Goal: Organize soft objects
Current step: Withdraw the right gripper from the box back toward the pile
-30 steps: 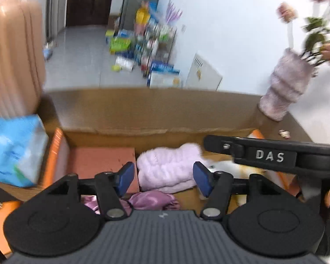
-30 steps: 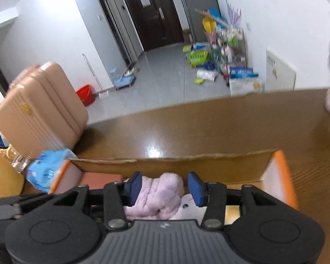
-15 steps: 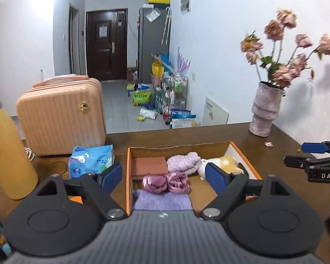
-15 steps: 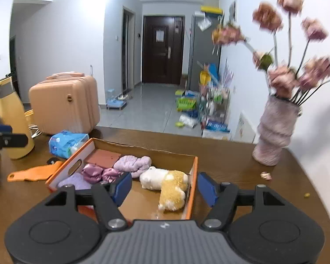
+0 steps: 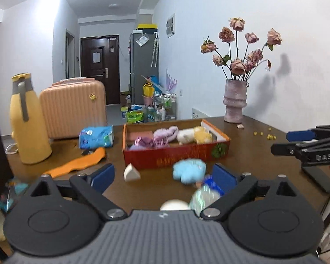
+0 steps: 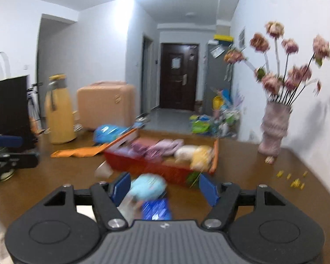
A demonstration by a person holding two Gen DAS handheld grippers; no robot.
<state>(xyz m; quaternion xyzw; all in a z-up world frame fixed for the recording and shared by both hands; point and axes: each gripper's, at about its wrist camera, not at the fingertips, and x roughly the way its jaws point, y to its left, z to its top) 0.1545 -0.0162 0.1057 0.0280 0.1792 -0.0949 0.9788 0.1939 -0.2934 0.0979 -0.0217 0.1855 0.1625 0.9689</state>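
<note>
An orange-red box (image 5: 176,156) on the brown table holds pink and purple soft things (image 5: 165,135) and a white-and-yellow plush (image 5: 194,135); it also shows in the right wrist view (image 6: 156,165). A light blue plush (image 5: 189,171) lies on the table just in front of the box, also in the right wrist view (image 6: 148,186). A white wedge sponge (image 5: 131,172) lies to its left. My left gripper (image 5: 164,177) is open and empty, short of the blue plush. My right gripper (image 6: 164,187) is open and empty, the blue plush by its left finger.
A yellow flask (image 5: 28,121), a peach suitcase (image 5: 73,107), a blue tissue pack (image 5: 96,136) and an orange strip (image 5: 77,165) stand left of the box. A vase of dried roses (image 5: 234,101) is at the back right. Blue-and-white packets (image 6: 156,208) lie near me.
Both grippers have pulled back and up from inside the box to well in front of it. The blue plush, sponge and packets have come into view. Both stay open.
</note>
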